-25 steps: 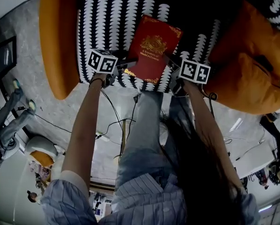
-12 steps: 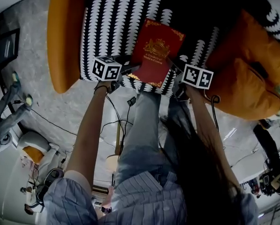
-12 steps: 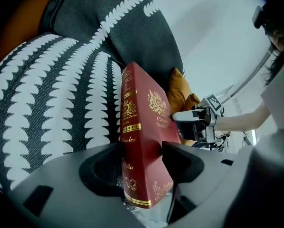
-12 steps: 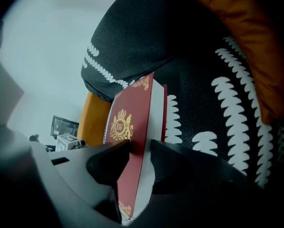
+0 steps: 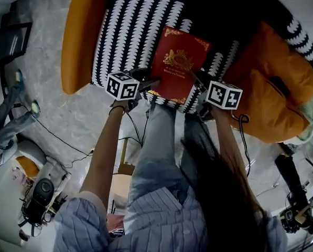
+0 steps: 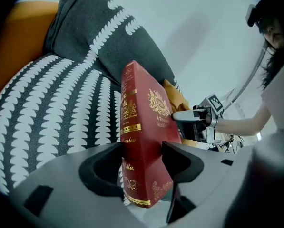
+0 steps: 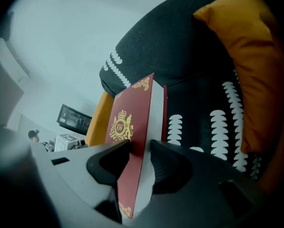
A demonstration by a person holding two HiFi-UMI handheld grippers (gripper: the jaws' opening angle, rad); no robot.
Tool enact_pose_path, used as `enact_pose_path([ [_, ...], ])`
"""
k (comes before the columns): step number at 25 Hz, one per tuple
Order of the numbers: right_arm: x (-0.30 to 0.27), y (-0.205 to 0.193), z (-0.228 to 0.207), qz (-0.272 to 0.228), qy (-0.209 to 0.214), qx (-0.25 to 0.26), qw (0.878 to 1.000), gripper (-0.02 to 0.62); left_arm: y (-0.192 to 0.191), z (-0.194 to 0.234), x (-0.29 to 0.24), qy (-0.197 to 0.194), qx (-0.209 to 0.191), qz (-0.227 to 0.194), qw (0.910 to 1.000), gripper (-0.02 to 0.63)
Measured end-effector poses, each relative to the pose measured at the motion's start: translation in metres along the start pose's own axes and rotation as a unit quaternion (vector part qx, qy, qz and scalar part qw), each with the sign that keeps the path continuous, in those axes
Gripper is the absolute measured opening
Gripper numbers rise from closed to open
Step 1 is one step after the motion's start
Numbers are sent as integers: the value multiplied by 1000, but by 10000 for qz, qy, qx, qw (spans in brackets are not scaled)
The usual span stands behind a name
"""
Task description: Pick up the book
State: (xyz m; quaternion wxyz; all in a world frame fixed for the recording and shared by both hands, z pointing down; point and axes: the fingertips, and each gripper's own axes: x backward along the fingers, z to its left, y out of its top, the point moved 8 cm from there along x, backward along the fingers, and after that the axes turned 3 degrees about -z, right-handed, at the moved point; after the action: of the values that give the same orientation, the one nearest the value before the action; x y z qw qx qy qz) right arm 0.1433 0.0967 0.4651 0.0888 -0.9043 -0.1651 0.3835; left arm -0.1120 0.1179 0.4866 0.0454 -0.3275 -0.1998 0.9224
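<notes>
Book at front edge of seat

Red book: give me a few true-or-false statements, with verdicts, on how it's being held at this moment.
1. The left claw clamps the red book across its spine. True.
2. The right claw is empty. False: it is shut on the book's opposite side, the page edge.
3. The book's cover is blue. False: it is red with gold ornament.
4. An orange cushion lies right of the book in the head view. True.
</notes>
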Motion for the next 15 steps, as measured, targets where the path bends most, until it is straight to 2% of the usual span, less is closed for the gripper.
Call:
enact_pose_path([
  [3, 24, 17, 25, -57, 15, 164, 9998, 147, 12, -27, 19, 0, 66, -252, 9997, 273],
  [6, 33, 22, 42, -28, 28, 305, 9995, 146, 14, -36, 34, 5, 100, -435, 9990, 273],
  [12, 49, 29, 60, -12, 22, 596, 9982, 146, 17, -54, 45, 68, -16, -583, 9983, 273],
  [15, 52, 32, 64, -30, 155, 650, 9978, 146, 20, -58, 51, 97, -107, -733, 9972, 273],
])
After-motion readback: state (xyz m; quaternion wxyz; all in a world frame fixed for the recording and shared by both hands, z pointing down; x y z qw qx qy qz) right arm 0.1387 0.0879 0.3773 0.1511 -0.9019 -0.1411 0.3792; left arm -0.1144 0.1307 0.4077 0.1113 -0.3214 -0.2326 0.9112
